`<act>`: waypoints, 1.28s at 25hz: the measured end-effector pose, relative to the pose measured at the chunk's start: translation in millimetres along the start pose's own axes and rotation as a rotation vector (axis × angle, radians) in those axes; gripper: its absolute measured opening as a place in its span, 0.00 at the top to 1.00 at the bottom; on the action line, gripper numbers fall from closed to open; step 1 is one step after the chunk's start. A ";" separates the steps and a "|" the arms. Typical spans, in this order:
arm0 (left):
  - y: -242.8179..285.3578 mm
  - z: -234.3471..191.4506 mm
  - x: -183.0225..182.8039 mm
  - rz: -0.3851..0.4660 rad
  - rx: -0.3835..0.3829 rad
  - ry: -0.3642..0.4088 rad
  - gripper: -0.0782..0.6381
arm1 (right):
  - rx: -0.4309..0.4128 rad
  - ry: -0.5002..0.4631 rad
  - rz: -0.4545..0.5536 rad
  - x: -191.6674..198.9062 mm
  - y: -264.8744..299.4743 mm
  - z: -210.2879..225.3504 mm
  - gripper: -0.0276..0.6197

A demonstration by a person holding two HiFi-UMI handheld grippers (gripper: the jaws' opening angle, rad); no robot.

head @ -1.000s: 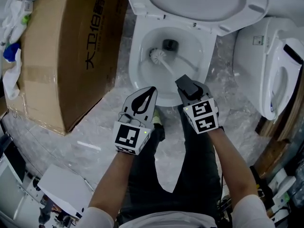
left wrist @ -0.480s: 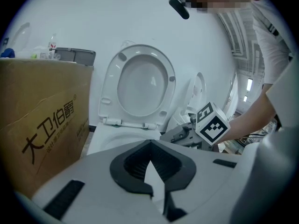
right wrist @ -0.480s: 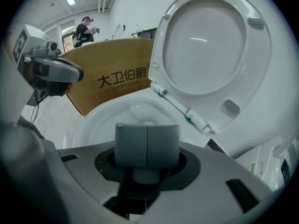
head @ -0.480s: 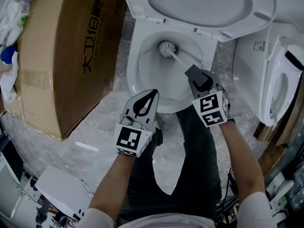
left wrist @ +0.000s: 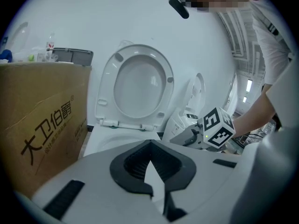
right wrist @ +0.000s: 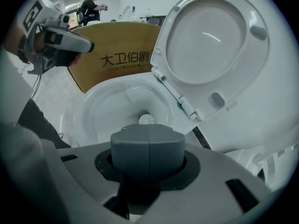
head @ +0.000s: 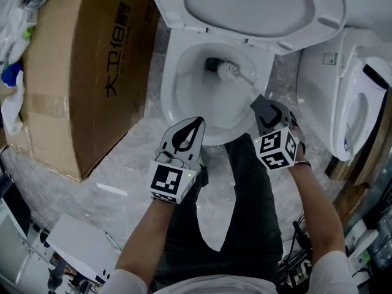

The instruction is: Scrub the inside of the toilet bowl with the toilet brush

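**Head view, looking steeply down.** We see the toilet bowl (head: 177, 103) at upper centre of the frame, with its lid (head: 257, 5) raised against the top edge. The toilet brush (head: 228, 71) has its white bristle head deep in the bowl, just beside the dark drain opening (head: 212, 63). Its thin handle slants down and right to the right gripper (head: 264, 109), whose jaws are pressed together on the handle's end. In the right gripper view we see them meet along a seam, with the bristle head showing beyond. The left gripper (head: 187, 127), at lower centre just below the bowl's front rim, has its jaw tips closed on nothing and takes no part. A cardboard box (head: 79, 72) fills the upper left, and a second toilet (head: 358, 97) stands at the right edge.

We judge the scrubbing to be under way. The grip sits far from the bristles, so a hard push against the bowl wall may twist the thin handle between the jaws or slip it free. A quick sweep may flick droplets over the rim onto the floor (head: 122, 182). Strokes confined near the drain would leave the upper walls unscrubbed.
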State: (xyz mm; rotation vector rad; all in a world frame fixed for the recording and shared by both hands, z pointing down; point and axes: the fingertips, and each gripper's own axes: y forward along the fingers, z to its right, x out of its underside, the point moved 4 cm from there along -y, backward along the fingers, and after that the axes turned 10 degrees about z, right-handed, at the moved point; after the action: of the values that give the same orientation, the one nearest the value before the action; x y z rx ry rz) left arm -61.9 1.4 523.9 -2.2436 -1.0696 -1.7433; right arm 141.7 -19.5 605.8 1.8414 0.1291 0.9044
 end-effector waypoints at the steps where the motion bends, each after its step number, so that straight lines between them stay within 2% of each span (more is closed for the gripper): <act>1: -1.0 1.3 0.7 -0.003 0.000 0.000 0.88 | -0.008 -0.015 -0.016 3.7 -2.8 -4.6 0.72; 4: -3.8 3.5 3.6 -0.010 -0.002 -0.004 0.88 | -0.033 -0.042 -0.039 9.9 -9.3 -18.7 0.72; 7: -8.7 5.4 5.9 -0.013 -0.001 -0.009 0.88 | -0.058 -0.029 -0.050 13.3 -14.8 -36.6 0.72; 12: -17.8 3.4 8.9 -0.009 -0.010 -0.017 0.88 | -0.123 0.077 -0.040 10.4 -15.3 -75.9 0.72; 16: -25.9 -0.8 14.2 -0.014 -0.009 -0.016 0.88 | -0.116 0.154 -0.026 -2.3 -2.7 -95.0 0.72; 24: -17.1 -15.1 26.9 -0.013 -0.023 -0.009 0.88 | -0.061 0.221 -0.026 -6.9 33.3 -79.1 0.72; 32: 11.4 -16.5 38.0 0.007 -0.015 -0.016 0.88 | -0.032 0.221 -0.034 -1.7 65.2 -61.4 0.71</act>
State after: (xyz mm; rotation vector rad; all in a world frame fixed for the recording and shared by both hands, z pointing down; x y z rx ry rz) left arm -65.0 2.3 566.8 -2.2711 -1.0542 -1.7389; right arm 81.7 -4.1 670.5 1.7011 0.2815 1.0784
